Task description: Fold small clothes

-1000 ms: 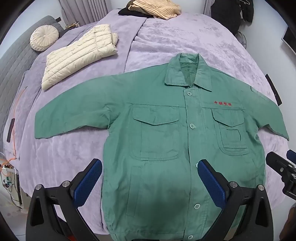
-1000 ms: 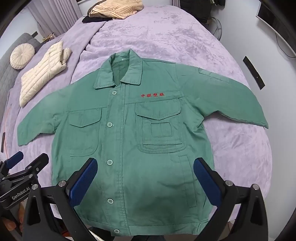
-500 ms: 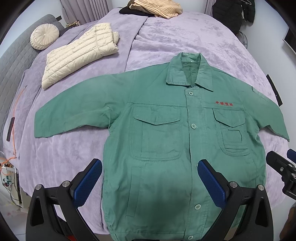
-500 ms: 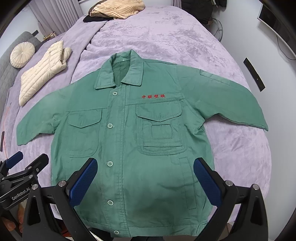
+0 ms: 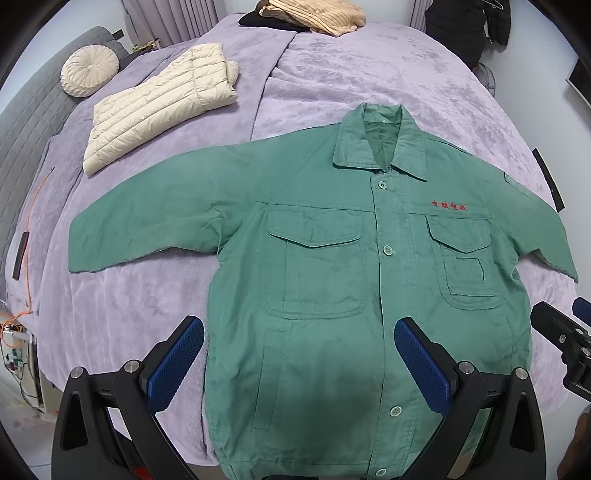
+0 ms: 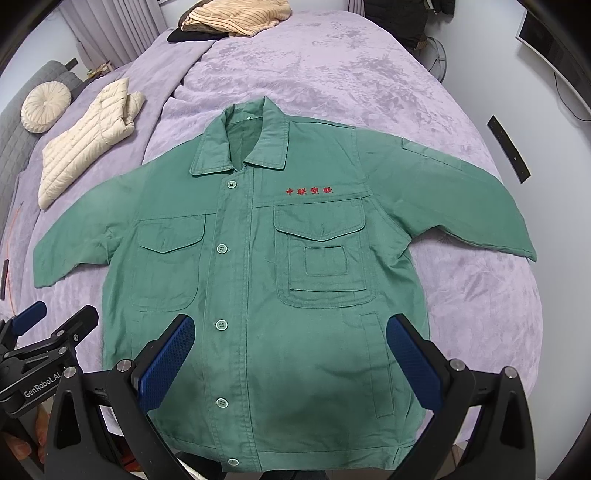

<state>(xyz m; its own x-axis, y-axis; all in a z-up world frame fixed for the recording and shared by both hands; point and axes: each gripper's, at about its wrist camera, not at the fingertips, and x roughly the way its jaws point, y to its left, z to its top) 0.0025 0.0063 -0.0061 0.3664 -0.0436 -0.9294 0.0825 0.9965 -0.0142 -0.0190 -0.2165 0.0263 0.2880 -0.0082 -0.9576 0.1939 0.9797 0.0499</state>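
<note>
A small green button-up jacket (image 5: 332,266) lies flat and face up on the purple bed, sleeves spread to both sides, collar at the far end. It has two chest pockets and red embroidered characters; it also fills the right wrist view (image 6: 258,258). My left gripper (image 5: 299,354) is open and empty, held above the jacket's lower left part. My right gripper (image 6: 290,350) is open and empty above the jacket's lower hem. Each gripper shows at the edge of the other's view.
A folded cream puffer jacket (image 5: 159,107) lies at the far left of the bed (image 5: 369,74). A round cream cushion (image 5: 89,72) sits on a grey sofa. Tan and black clothes (image 5: 314,14) are piled at the far end. An orange cable (image 5: 33,229) hangs at the left edge.
Both views have shifted very slightly, with the jacket sitting a touch lower in the frames. The jacket and the gripper openings are unchanged.
</note>
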